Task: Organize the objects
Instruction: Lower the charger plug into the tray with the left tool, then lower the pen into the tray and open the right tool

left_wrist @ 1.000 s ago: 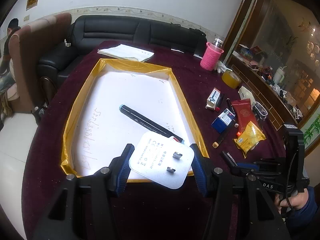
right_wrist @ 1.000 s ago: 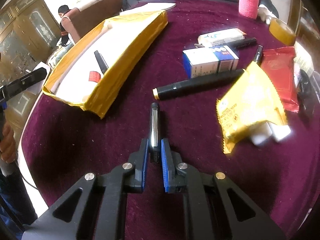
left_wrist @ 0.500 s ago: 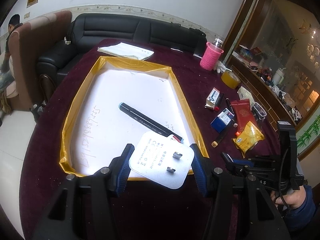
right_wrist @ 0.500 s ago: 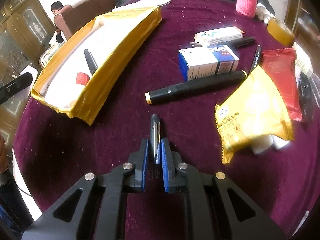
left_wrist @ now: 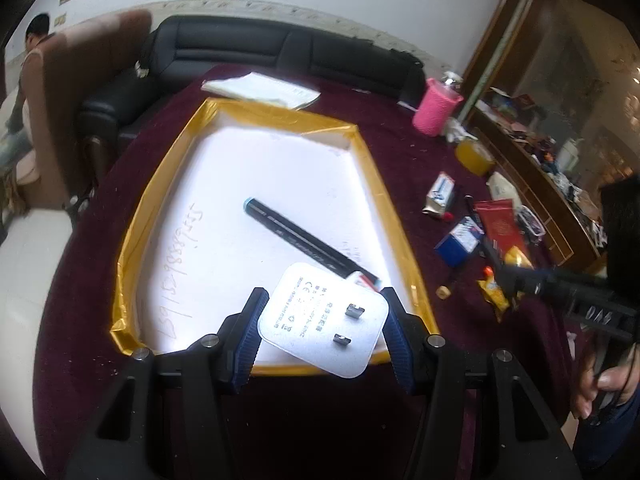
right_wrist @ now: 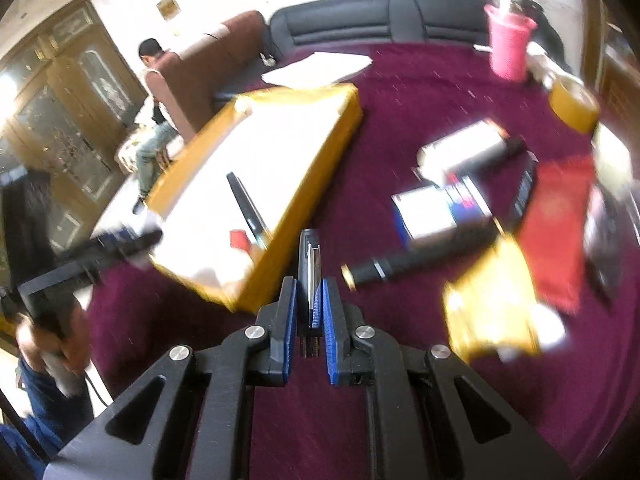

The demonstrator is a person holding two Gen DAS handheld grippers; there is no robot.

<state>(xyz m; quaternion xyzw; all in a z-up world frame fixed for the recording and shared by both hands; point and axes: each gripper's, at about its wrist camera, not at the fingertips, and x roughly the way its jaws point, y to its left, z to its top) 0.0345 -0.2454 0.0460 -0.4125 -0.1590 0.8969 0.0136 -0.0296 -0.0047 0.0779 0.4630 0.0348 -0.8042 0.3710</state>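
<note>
Maroon cloth covers the surface (left_wrist: pixel 400 152), with a black sofa (left_wrist: pixel 280 46) at its far edge.

Left claw (left_wrist: pixel 323 322): pinching a white plug adapter (left_wrist: pixel 323 320) by its two side edges, prong face up, both metal prongs visible. Adapter sits over the near rim of a shallow white tray with gold-taped walls (left_wrist: pixel 132 248). Inside the tray: one black marker (left_wrist: pixel 304 242), lying diagonally, its near end just behind the adapter. Handwritten digits run along the tray's left floor.

Right claw (right_wrist: pixel 310 304): pressed together on a dark pen with a silver clip (right_wrist: pixel 310 264), pen pointing away along the fingers, lifted off the cloth beside the tray's near right corner. View heavily motion-blurred.

Right of the tray, loose on the cloth: blue-and-white box (right_wrist: pixel 436 216), second black marker with a gold end (right_wrist: pixel 416 258), yellow snack packet (right_wrist: pixel 488 300), red packet (right_wrist: pixel 560 224), tape roll (right_wrist: pixel 574 106). Pink cup (right_wrist: pixel 508 44) at far right. Papers (left_wrist: pixel 262 90) lie beyond the tray's far edge.
</note>
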